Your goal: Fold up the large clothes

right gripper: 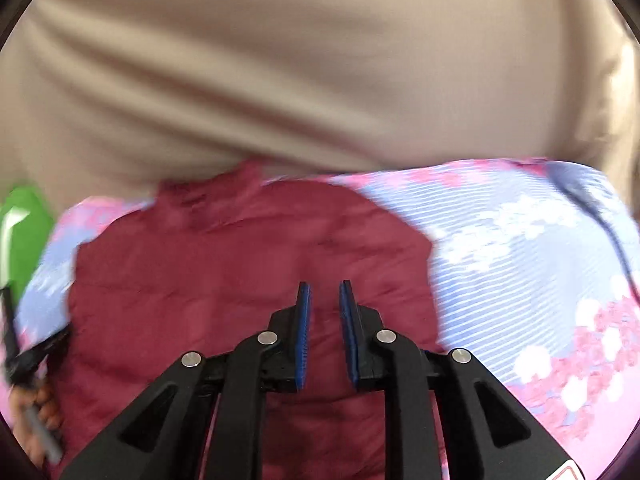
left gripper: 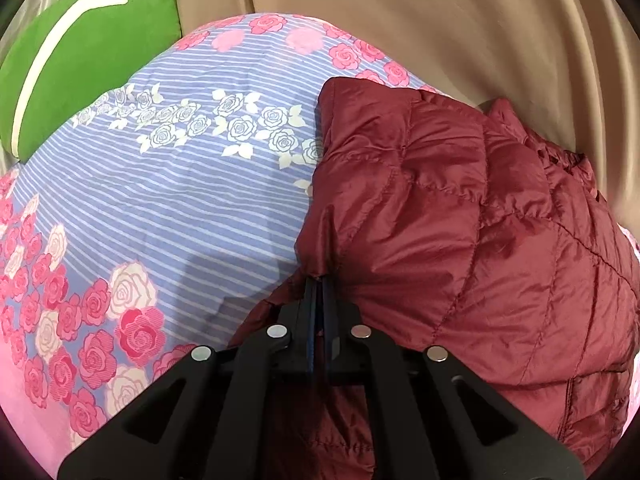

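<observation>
Floral bedspread [left gripper: 168,184]; left tool [left gripper: 319,280] pinching jacket [left gripper: 460,220]

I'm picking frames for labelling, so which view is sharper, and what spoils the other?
Left wrist view: sharp, quilting seams on the maroon puffer jacket and roses on the floral bedsheet read crisply, though the fisheye bends the edges. Right wrist view: motion blur smears jacket, sheet and the beige curtain; only the right tool stays crisp.
</observation>
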`<state>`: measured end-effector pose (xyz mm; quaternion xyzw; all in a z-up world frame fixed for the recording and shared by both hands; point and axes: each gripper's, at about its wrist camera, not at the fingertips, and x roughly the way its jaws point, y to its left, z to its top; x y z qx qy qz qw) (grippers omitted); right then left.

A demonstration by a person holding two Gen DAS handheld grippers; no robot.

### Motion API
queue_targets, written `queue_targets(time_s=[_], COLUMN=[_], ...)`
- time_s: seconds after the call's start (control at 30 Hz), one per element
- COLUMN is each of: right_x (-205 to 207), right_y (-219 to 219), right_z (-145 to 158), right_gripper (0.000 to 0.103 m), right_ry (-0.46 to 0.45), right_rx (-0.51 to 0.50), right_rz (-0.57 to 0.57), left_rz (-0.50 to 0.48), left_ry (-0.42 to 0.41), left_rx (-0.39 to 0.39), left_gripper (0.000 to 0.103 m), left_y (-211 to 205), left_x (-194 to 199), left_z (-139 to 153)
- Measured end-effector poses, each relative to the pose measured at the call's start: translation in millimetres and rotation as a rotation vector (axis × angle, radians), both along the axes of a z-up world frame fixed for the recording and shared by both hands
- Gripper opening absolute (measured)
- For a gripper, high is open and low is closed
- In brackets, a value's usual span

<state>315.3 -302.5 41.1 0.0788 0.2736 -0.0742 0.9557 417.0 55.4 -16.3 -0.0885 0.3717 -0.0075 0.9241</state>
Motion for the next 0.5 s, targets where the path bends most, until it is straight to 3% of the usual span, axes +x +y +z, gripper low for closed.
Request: queue_targets(time_s=[0.07,0.13,0.2,0.27,0.4,0.5], right_x=[12.8,39.2,48.4,48.4,18.6,-55.9], right_y=[18.7,24.0,13.9,1.2,-13.2,-21.8], right_z=[-21.4,-49.2,-65.0,-56.3,-31.8,-11.9], right_gripper=[0.006,0.001,0.0,0.0,0.004,0.017], right_ry=[0.087,0.185,0.189,0.191,0.185,0.166], right_rx=[-0.036,-0.119,-0.136,-0.069,-0.084,-0.084], right_rz=[0.087,0.076,0.088,0.067,-0.031,-0.035], left_rz=[0.001,0.0,-0.002,0.0,-0.017,-0.063], left_ry=[0.0,0.0,0.003,0.005,0.024,0.069], left_rx=[0.005,0.004,0.008,0.022,0.078,0.096], left_gripper=[0.001,0.002,0.004,0.004,0.006,0.017], left_y=[0.9,1.4,2.0,0.3,2.0,16.5], left_x=[-1.6,-0.8,-0.3,-0.1,-11.8,-42.6], left_z=[0.0,0.2,0.2,-0.2,2.2,3.6])
